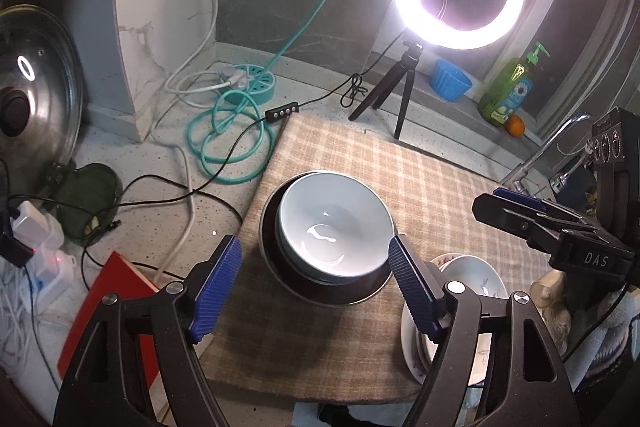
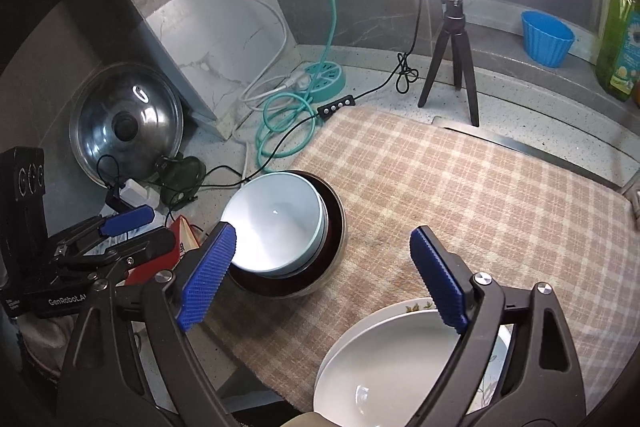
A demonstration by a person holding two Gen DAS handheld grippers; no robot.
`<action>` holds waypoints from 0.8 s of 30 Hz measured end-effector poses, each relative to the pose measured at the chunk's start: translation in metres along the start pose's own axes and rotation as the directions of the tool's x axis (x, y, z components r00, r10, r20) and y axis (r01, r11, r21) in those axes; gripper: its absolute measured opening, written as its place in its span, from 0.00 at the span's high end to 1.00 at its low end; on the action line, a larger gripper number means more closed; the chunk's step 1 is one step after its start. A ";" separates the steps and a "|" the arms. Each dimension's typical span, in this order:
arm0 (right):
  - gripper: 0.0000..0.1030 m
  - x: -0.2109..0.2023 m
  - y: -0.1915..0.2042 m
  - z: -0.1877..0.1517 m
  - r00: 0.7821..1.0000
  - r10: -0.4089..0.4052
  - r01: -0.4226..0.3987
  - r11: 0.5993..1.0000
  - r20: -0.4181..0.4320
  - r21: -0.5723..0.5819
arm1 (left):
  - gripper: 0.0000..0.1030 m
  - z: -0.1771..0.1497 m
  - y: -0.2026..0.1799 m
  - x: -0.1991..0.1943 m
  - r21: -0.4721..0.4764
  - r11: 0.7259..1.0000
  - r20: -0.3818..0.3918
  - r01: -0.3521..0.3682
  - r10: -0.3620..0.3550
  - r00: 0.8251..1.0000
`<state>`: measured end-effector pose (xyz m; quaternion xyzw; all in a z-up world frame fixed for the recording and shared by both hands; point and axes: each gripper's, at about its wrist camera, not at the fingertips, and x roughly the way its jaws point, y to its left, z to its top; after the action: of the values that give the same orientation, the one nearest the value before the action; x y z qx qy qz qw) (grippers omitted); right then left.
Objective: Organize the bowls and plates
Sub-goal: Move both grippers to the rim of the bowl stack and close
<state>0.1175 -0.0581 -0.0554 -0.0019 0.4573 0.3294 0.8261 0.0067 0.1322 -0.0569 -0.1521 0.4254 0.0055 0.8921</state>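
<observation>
Already the pale blue bowl (image 1: 332, 223) sits nested in the steel bowl (image 1: 320, 291) beside the plates (image 2: 400, 367), both tongs (image 1: 316, 283) (image 2: 324, 275) wide open, empty.

A pale blue glazed ceramic bowl (image 1: 334, 223), glossy and smooth, sits nested in a round metal bowl (image 1: 320, 297) with a dark inner wall and a shiny steel rim, on a beige checked woven cloth (image 1: 420, 187) that looks matt and slightly fuzzy. Beside that cloth the speckled stone-look table (image 1: 160, 227) has a smooth, dull sheen, and further left of the cloth leans a polished steel pot lid (image 1: 36, 87). Right of the nested bowls lie glossy white glazed plates (image 2: 384, 367), and each gripper carries ribbed, matt blue rubbery pads (image 2: 208, 275).
</observation>
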 end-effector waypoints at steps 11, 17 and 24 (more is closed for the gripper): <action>0.12 -0.005 -0.014 -0.007 1.000 0.020 -0.021 0.998 0.014 0.063 | 0.26 -0.011 0.014 0.000 -0.051 0.999 0.001 0.001 -0.001 1.000; 0.12 0.010 -0.027 -0.013 0.998 0.050 -0.046 0.992 -0.027 0.113 | 0.29 -0.020 0.033 0.012 -0.115 0.993 -0.039 0.032 -0.036 0.999; 0.35 0.041 -0.046 -0.015 0.990 0.095 -0.072 0.974 -0.099 0.214 | 0.59 -0.026 0.058 0.037 -0.238 0.964 -0.090 0.117 -0.142 0.986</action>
<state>0.1457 -0.0766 -0.1087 0.0865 0.5336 0.3134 0.7808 0.0024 0.1759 -0.1157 -0.2830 0.4580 -0.0116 0.8426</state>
